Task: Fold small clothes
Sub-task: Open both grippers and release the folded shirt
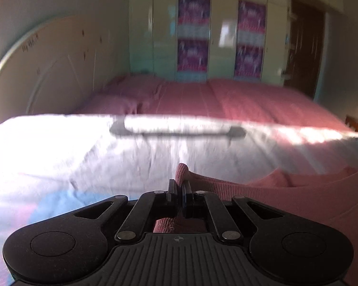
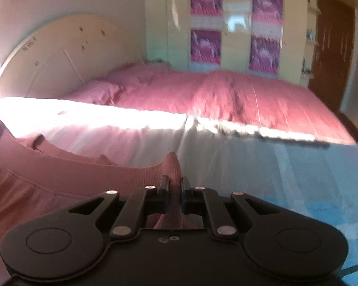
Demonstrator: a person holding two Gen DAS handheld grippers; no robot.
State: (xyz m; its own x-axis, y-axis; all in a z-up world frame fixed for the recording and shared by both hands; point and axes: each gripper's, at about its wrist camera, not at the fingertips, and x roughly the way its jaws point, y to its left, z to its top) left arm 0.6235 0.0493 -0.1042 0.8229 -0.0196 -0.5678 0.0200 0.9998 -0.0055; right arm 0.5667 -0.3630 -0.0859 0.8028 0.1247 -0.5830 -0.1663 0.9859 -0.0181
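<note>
A wide bed [image 1: 262, 100] under a rose-pink cover fills the background, with a tall pale glossy wardrobe [image 1: 226, 23] behind it. Nearer lies a sunlit white sheet [image 1: 107, 155]. Over this sheet the pink ribbed-knit garment [image 1: 298, 202] stretches between both tools: the left tongs [image 1: 179, 191] are clamped on one bunched corner, and the right tongs [image 2: 174, 188] are clamped on the opposite corner.

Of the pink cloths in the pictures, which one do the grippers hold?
The ribbed pink garment, nearest the cameras: left gripper and right gripper each pinch it. The darker pink bedspread lies untouched behind.
</note>
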